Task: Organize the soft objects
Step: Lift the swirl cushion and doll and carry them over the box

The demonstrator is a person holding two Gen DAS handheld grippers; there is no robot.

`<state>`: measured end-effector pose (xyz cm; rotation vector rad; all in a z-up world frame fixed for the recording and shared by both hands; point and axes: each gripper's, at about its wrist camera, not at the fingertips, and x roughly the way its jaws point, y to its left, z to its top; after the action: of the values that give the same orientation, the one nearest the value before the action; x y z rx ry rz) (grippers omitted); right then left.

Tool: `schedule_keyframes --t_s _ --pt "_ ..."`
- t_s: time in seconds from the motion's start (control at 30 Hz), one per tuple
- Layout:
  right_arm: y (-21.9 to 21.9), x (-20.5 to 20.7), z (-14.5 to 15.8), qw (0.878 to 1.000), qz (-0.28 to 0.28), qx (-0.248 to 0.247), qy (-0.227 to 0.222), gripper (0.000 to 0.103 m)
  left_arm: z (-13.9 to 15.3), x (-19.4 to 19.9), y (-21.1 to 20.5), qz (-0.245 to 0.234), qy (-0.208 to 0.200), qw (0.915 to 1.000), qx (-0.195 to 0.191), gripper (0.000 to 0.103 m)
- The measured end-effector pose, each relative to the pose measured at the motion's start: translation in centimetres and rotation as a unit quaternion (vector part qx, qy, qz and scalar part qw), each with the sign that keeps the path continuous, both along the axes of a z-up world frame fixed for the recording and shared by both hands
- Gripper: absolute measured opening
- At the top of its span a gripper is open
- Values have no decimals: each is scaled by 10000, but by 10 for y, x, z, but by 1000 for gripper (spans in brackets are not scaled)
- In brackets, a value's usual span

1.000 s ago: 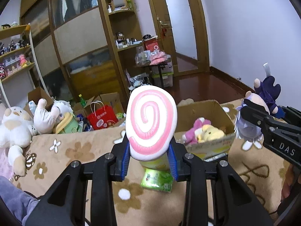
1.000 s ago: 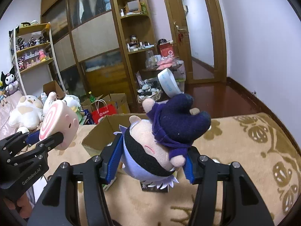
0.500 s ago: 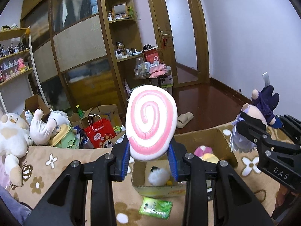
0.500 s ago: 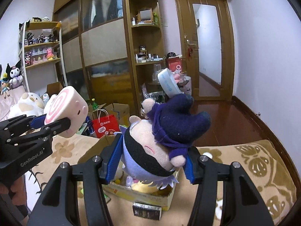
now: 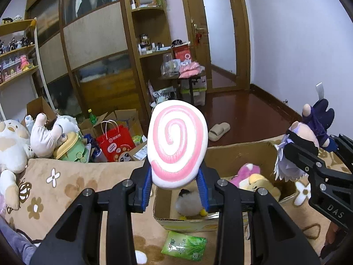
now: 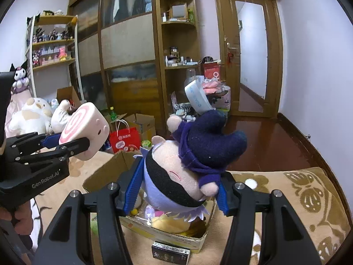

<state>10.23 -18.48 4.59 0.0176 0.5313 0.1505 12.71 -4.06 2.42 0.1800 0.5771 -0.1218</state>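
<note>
Above the cardboard box, my left tool clamps a swirl plush, my right tool a purple-hatted doll, poised for dropping in.

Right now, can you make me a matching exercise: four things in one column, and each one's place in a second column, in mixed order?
Things
1. pink spiral plush
2. doll with dark blue hat
3. green packet
4. red paper bag

Places
A. on the flowered blanket, in front of the cardboard box
B. on the floor beyond the blanket
C. held in the left tool
D. held in the right tool

Pairs: 1-C, 2-D, 3-A, 4-B
</note>
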Motion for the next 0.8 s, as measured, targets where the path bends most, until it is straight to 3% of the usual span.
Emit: schedule_keyframes --t_s 0.37,0.8 --pt "0 22 -29 9996 24 124 247 61 -36 25 -6 -3 381 9992 70 34" --pt "-4 38 -49 9982 8 391 452 63 -59 37 -7 -20 731 9973 12 35"
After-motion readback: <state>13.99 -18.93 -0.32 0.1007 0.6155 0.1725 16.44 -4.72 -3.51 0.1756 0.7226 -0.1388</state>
